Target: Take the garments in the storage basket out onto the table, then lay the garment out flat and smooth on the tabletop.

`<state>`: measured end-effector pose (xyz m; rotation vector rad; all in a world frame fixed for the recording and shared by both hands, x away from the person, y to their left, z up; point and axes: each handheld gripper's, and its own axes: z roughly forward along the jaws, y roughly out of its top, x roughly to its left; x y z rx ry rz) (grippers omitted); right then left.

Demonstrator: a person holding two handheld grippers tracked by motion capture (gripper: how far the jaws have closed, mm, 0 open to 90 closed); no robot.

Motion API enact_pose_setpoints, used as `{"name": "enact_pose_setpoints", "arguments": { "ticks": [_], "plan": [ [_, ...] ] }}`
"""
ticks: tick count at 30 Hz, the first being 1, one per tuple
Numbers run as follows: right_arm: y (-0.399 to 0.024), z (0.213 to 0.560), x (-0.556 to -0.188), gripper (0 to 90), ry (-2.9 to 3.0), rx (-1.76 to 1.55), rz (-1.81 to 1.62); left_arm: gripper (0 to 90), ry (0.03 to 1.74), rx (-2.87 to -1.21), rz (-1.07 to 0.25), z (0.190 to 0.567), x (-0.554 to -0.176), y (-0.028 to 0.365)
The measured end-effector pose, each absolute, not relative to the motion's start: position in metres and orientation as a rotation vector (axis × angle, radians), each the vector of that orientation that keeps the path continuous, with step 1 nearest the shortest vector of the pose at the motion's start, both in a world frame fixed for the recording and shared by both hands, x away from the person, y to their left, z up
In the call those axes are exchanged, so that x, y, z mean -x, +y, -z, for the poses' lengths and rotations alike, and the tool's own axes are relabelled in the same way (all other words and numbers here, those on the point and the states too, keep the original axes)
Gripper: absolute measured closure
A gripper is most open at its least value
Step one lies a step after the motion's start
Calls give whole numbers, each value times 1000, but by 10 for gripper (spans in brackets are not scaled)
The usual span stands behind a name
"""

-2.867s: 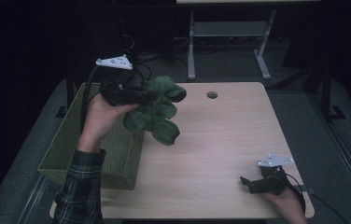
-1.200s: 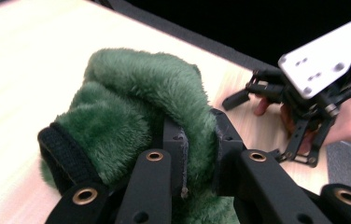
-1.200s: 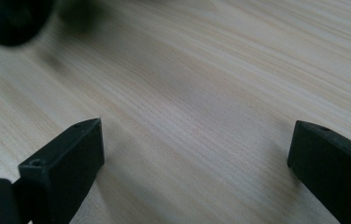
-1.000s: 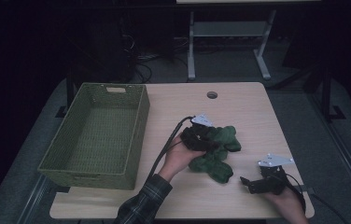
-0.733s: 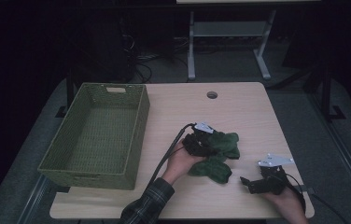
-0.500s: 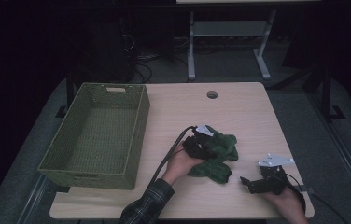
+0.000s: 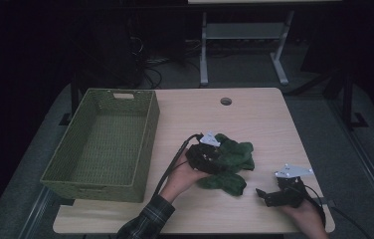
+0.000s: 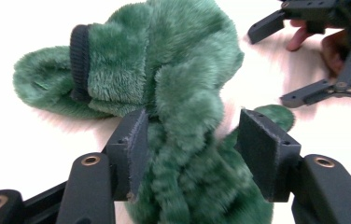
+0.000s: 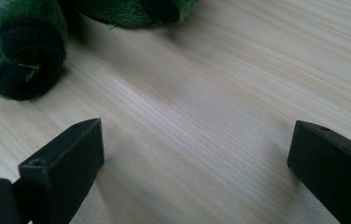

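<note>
A green furry garment with black cuffs point(image 7: 231, 160) lies in a heap on the wooden table point(image 7: 254, 114), right of centre. My left gripper point(image 7: 209, 158) sits at its left side. In the left gripper view the fur point(image 8: 178, 70) bulges between the jaws of my left gripper point(image 8: 190, 140), which have just been opening; the right pad point(image 8: 262, 149) stands off the fur. My right gripper point(image 7: 263, 194) rests near the front right edge with its jaws wide apart over bare wood point(image 9: 197, 140). One black cuff point(image 9: 26, 60) lies just ahead of it.
A green woven basket point(image 7: 147, 144) stands at the table's left, with nothing inside. A round cable hole point(image 7: 226, 101) sits near the far edge. In the left gripper view, my right gripper point(image 8: 299, 60) and a hand show beyond the garment.
The left hand carried the garment from over the basket to the table right of centre and set it down. Its jaws have loosened from the fur. The right gripper has stayed put.
</note>
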<state>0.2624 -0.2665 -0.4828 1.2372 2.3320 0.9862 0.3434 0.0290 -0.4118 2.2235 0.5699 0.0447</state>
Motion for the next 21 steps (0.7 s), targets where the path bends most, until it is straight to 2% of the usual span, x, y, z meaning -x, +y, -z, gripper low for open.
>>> {"name": "enact_pose_setpoints", "arguments": {
  "ticks": [5, 21],
  "plan": [
    [-266, 483, -262, 34, 2332, -1237, -986, 513, 559, -2185, -64, 404, -332, 43],
    [-266, 483, -262, 34, 2340, -1219, -988, 589, 530, -2175, -53, 414, -289, 62]
  ]
}}
